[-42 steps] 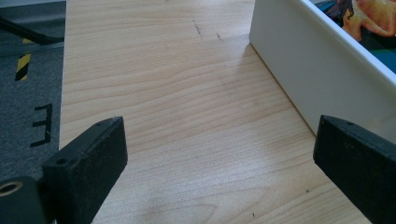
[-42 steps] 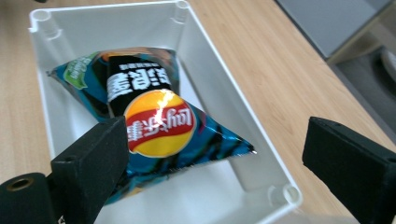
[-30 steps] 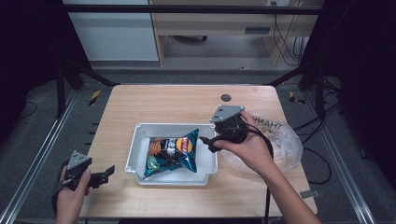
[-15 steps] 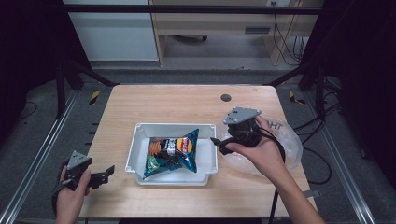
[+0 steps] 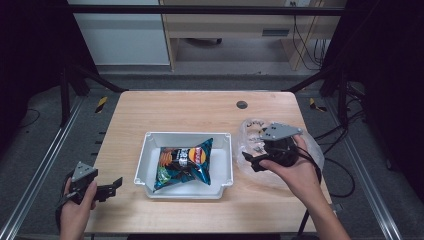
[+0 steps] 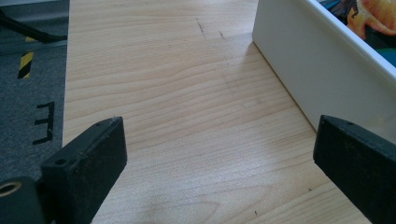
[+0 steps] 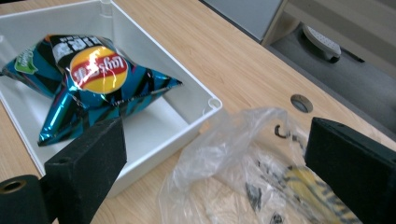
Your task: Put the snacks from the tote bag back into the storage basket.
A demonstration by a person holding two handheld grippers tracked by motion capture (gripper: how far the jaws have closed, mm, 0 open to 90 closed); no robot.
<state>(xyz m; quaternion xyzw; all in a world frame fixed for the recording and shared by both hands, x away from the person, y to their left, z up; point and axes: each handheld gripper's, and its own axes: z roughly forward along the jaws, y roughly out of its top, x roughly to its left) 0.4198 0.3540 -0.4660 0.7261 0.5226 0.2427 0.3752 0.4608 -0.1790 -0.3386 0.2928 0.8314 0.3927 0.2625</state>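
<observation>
I am drawing my right tool (image 5: 248,161) back from the tray (image 5: 142,162) toward the plastic bag (image 5: 310,145); a second ago it was hanging at the tray's near wall, right by the chip bag (image 5: 185,162), and now it is hovering over the crumpled plastic with its jaws spread wide and nothing between them. I am reading that as the chips being placed already, so the plastic bag is the next thing I am going for. The chip bag is lying flat inside the tray, ahead and to the left of my right tool, clear of it.

My left tool (image 5: 112,186) is resting low near the desk (image 5: 175,110) edge, unmoved, jaws wide apart and empty, with the tray wall just off its right jaw.

The chip bag is showing a red and yellow Lay's logo (image 7: 99,69) on blue foil. Black lettering is printed on the plastic bag (image 7: 252,163), but it is too creased for me to read; something yellow and dark-striped seems to be lying inside.
</observation>
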